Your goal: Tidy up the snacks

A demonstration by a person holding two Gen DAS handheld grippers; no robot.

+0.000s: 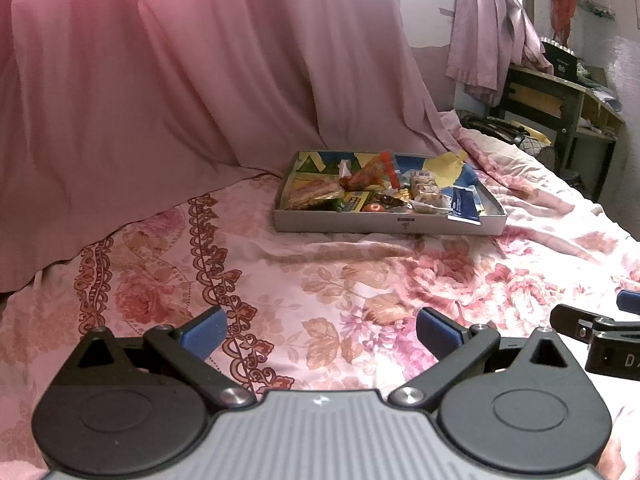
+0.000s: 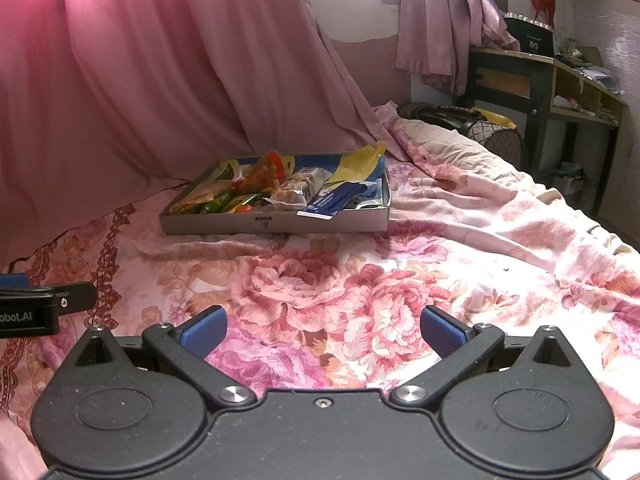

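Floral pink bedsheet (image 2: 360,280) carries a shallow grey cardboard tray (image 2: 276,224) of mixed snack packets (image 2: 296,190), well ahead of both tongs. Packets look light, crinkly, slippery; pinch a sealed edge. Left gripper (image 1: 320,334) and right gripper (image 2: 322,334) gape, empty.

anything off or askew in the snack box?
Yes. In the cardboard tray the snacks are heaped in a jumble, and the blue packet pokes out over the front rim. Nothing has spilled onto the floral bedsheet.
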